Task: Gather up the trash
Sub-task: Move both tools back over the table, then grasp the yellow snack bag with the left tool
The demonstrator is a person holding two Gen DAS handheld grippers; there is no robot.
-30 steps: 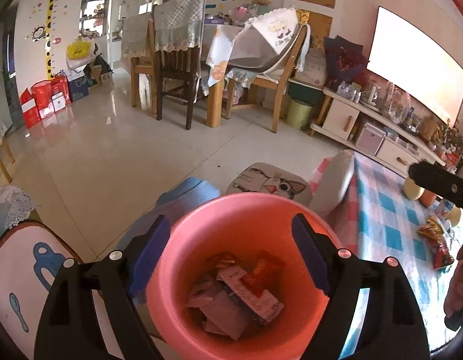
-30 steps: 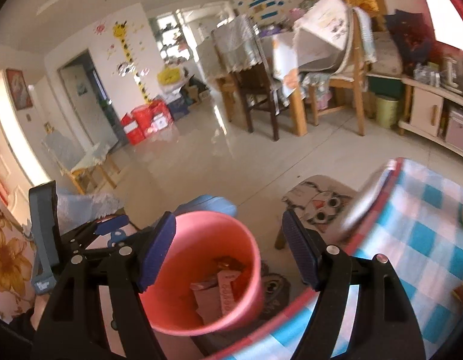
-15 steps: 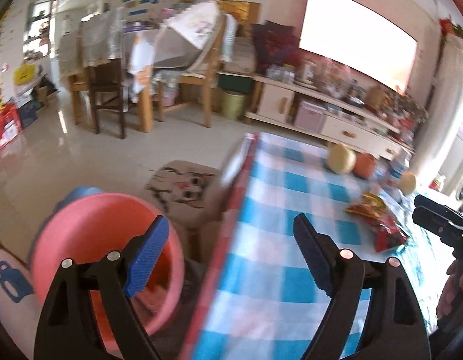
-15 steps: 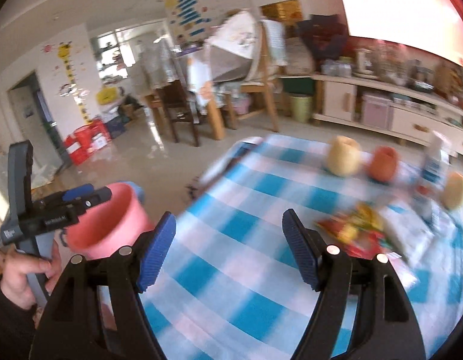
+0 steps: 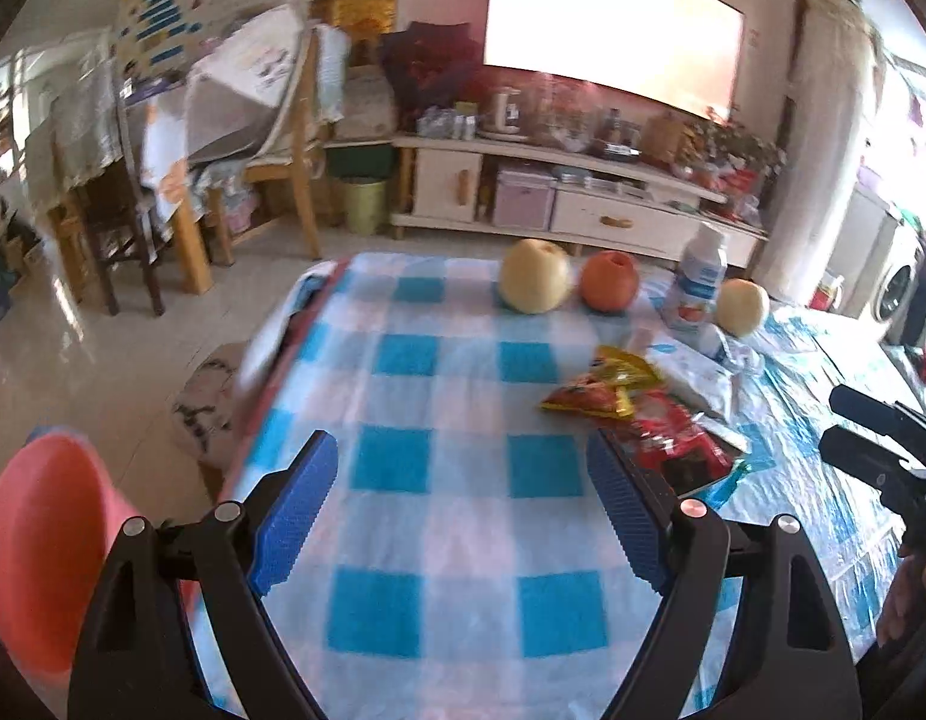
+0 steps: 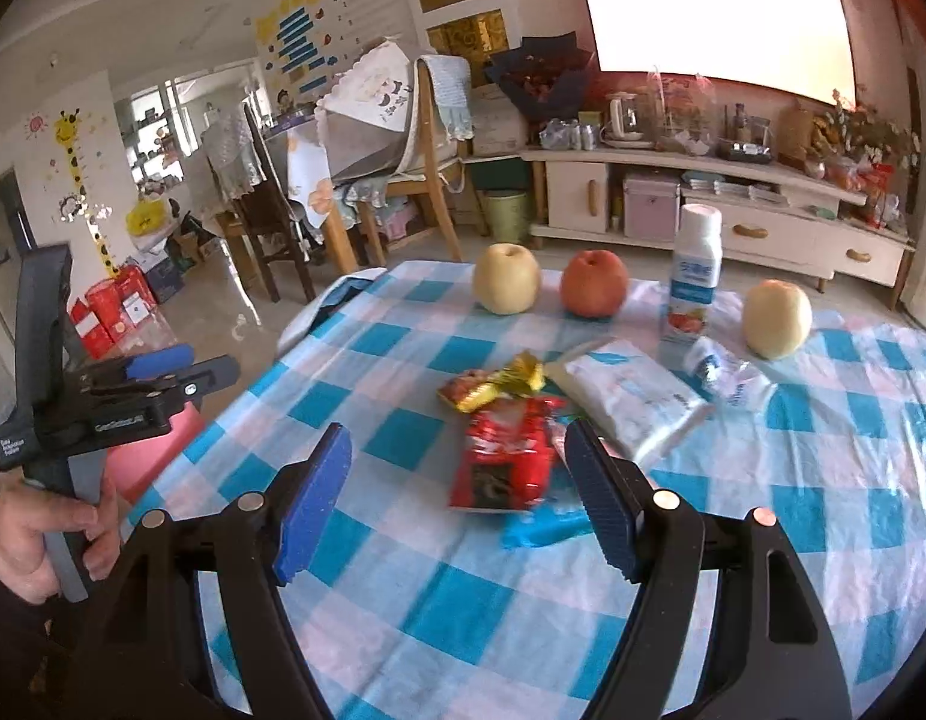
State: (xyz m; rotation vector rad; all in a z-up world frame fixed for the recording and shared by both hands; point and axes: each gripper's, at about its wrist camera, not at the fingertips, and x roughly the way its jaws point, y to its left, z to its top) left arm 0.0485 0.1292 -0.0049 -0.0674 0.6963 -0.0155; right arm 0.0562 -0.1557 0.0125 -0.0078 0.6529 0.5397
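Far to the left of the left gripper (image 5: 463,504), below the table edge, stands the pink bin (image 5: 36,546), only partly in view and well apart from the blue pads. The left gripper hangs over the blue-checked tablecloth (image 5: 450,396) with its jaws spread wide and nothing between them. Ahead of it and to its right lies the trash: a yellow-orange snack wrapper (image 5: 601,387), and just beside that, nearest the right-hand pad, a red wrapper (image 5: 679,444). Further ahead sit a yellow pear (image 5: 535,285), an orange-red apple (image 5: 610,281), a small white bottle (image 5: 697,288) and a second pear (image 5: 742,307), in a row from left to right. In the right wrist view, the person's hand (image 6: 42,534) grips the handle of the left gripper at the far left, with the pink bin (image 6: 150,450) behind it. The right gripper (image 6: 456,492) is also wide open and holds nothing; the red wrapper (image 6: 505,456) lies on the cloth just ahead, between the lines of its two pads, touching neither. Beyond it is the yellow-orange wrapper (image 6: 493,387); to the right of both lies a white tissue pack (image 6: 637,399), then a crumpled clear wrapper (image 6: 727,375) near the bottle (image 6: 694,276).
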